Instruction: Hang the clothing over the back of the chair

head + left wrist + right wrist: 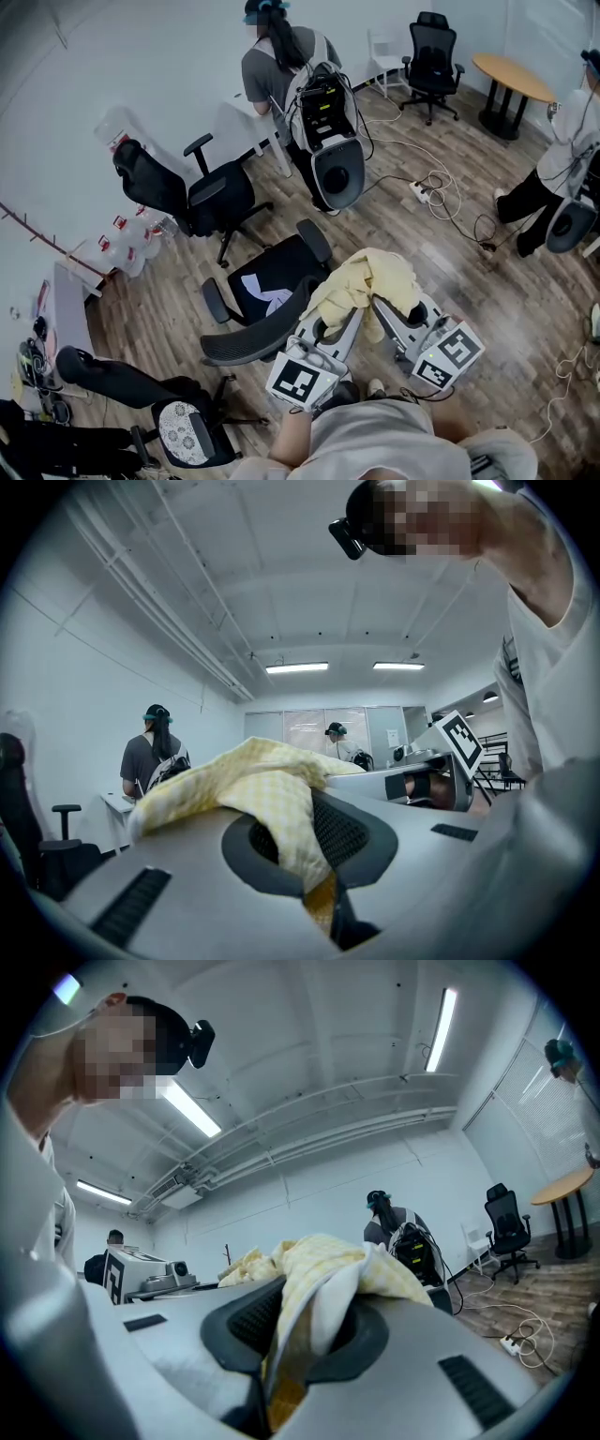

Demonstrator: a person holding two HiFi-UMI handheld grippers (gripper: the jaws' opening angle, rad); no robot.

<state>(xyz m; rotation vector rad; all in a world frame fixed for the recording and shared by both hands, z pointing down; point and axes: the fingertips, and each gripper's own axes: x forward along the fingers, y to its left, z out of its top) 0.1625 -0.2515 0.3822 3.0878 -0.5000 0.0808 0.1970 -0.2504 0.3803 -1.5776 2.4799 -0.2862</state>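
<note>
Left tool (323, 907) clamped on yellow garment (253, 780) | right tool (272, 1382) likewise | chair (255, 339) (head view only)

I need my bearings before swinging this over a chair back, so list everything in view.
yellow garment: one, pale yellow check, bunched up between both grippers.
office chairs: four, black; nearest just left of the garment, one towards the left wall, one far back, one bottom left.
round table: one, wooden top, far right corner.
power strip: one, white, on the wood floor among cables.
other people: two; one with a backpack at the back, one at the right edge.
left gripper: one, grey, shut on the garment.
right gripper: one, grey, shut on the garment.
</note>
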